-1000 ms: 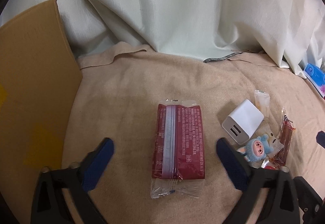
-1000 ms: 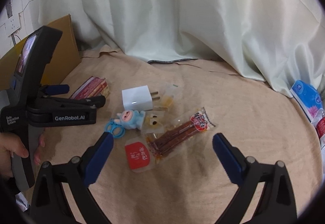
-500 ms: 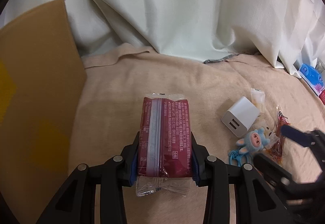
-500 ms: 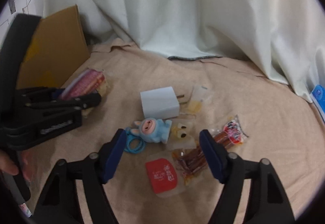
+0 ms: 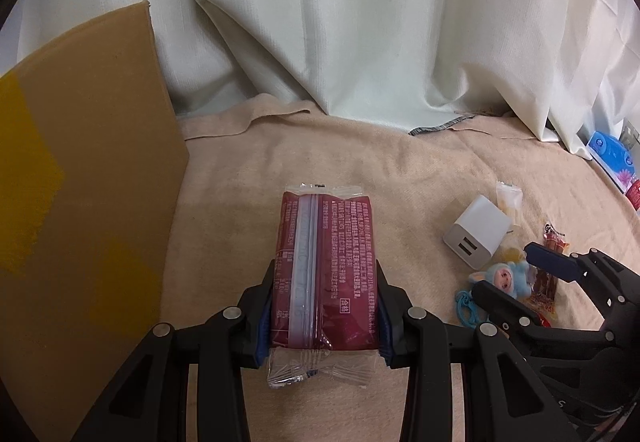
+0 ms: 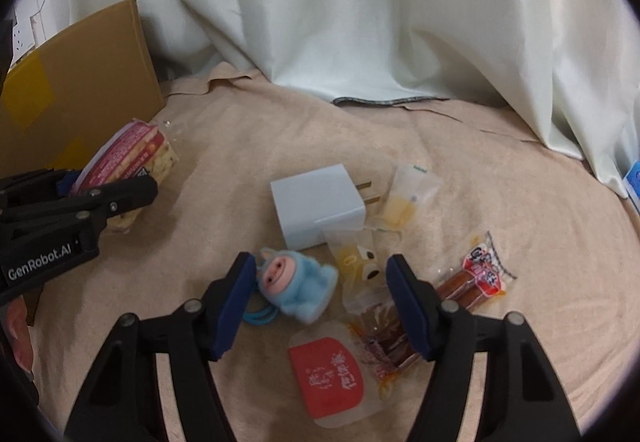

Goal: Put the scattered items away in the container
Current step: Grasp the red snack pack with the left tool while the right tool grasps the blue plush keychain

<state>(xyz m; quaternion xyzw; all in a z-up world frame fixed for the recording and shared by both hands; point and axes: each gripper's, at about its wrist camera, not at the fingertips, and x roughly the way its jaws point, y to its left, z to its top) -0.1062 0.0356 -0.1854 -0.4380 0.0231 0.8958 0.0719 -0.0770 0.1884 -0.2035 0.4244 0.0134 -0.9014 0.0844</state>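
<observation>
A right gripper point(image 6: 320, 306) hangs open over a beige blanket point(image 6: 500, 177), its blue-padded fingers point(image 6: 234, 306) flanking a small blue plush doll keychain point(image 6: 298, 288). Behind the doll sits a white plug adapter point(image 6: 318, 207). A red sachet point(image 6: 328, 376) and a sausage stick packet point(image 6: 476, 282) lie near. At left, the left gripper point(image 6: 116, 193) clamps a red snack packet point(image 6: 128, 157), possibly biscuits, beside a cardboard box point(image 6: 80, 89).
</observation>
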